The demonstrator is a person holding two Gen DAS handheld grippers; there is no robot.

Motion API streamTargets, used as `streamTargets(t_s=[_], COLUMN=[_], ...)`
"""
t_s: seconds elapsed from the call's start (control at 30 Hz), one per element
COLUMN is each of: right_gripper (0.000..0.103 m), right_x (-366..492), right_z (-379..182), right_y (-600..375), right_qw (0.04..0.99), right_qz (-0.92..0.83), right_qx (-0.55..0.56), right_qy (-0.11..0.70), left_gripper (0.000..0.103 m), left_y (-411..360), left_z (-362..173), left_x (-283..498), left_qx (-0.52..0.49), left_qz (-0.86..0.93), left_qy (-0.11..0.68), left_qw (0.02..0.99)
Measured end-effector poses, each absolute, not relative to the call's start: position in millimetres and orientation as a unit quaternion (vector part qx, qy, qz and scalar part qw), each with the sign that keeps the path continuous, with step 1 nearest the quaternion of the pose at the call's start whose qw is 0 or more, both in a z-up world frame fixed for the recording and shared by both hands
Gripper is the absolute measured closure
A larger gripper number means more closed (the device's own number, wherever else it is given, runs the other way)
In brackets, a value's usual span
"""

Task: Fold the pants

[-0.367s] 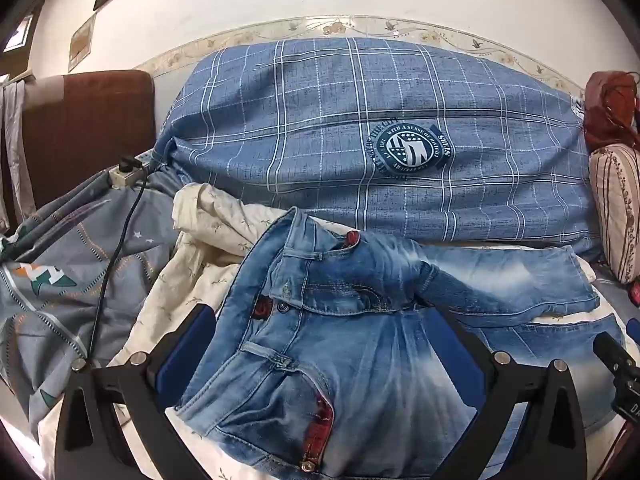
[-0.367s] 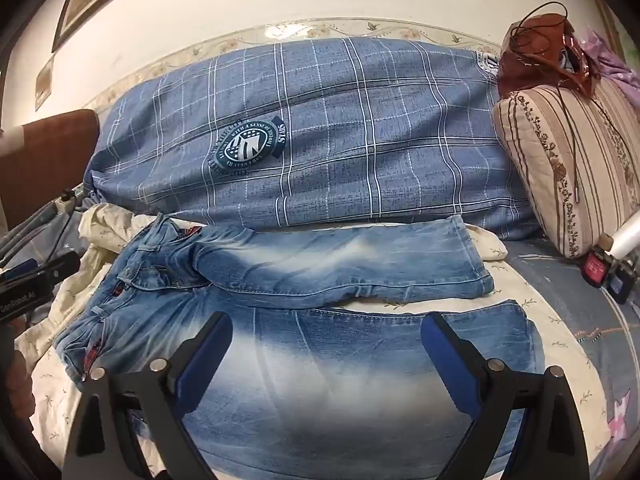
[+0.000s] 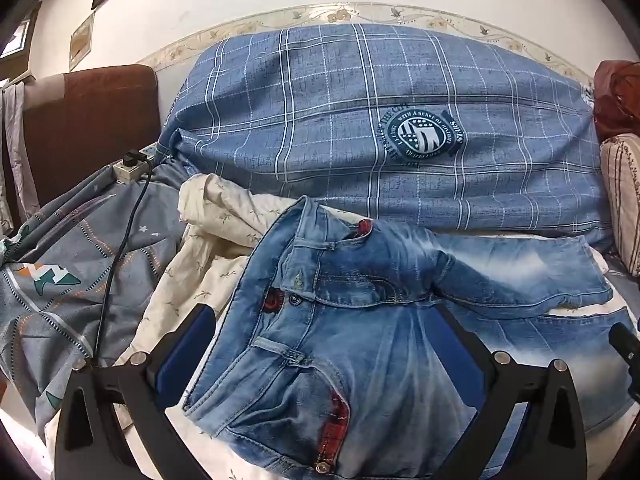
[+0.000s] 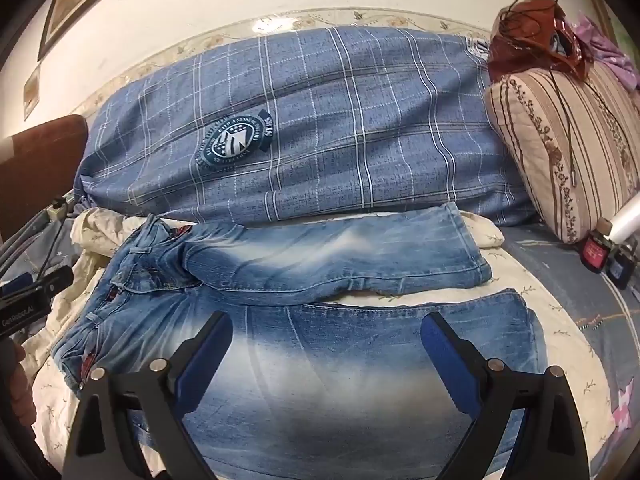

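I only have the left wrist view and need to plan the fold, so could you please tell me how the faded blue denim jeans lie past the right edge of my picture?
Observer: The faded blue denim jeans lie with both legs pointing right; the far leg stops shorter than the near leg.
Operator: Thank you. Where is the right gripper?
Observer: The right gripper hangs open above the near leg, holding nothing.
Operator: Is anything lying beyond the hems?
Observer: Yes, a small red box sits on the grey-blue bedsheet, below a striped beige pillow.
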State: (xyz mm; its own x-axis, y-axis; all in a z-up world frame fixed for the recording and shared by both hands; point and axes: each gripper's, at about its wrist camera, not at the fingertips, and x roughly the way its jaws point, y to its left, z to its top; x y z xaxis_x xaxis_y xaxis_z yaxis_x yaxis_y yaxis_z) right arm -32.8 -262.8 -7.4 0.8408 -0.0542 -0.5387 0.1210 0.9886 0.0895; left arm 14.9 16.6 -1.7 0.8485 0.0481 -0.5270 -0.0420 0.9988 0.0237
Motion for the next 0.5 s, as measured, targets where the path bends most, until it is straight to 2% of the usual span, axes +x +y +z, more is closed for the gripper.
streamTargets(t_s=[0.5], right_gripper=[0.006], right_x=[-17.9], right_z=[-12.7], right_y=[-291.8], right_qw=[0.944], right_qz=[-0.064], right_qx=[0.113], right_qy=[0.303], left_gripper=[0.000], left_y=[16.3], left_z=[-11.0], left_x=[17.5], left_qx=[0.003], left_qz=[0.036], left_qy=[0.289], left_qw=[0.957])
